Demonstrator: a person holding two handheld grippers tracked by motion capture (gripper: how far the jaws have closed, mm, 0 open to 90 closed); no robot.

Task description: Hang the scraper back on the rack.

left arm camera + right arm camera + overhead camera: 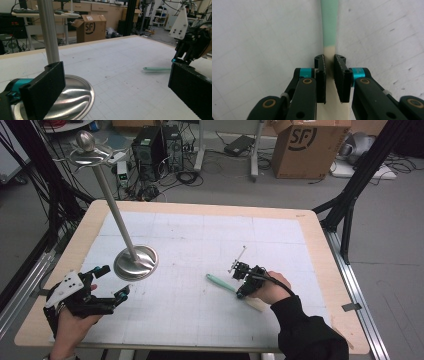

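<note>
here the spatula (pixel 329 30) lies between the right gripper (pixel 329 72) jaws.

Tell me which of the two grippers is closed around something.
The right gripper: its jaws pinch the cream end of the green-and-cream tool lying on the table. The left gripper stands wide open beside the metal stand's base.

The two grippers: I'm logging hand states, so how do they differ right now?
The left gripper has its jaws spread wide and holds nothing; the right gripper has its jaws close around the cream end of the green-and-cream tool. The left sits beside the steel stand; the right is over mid-table. Both are black with teal accents.
</note>
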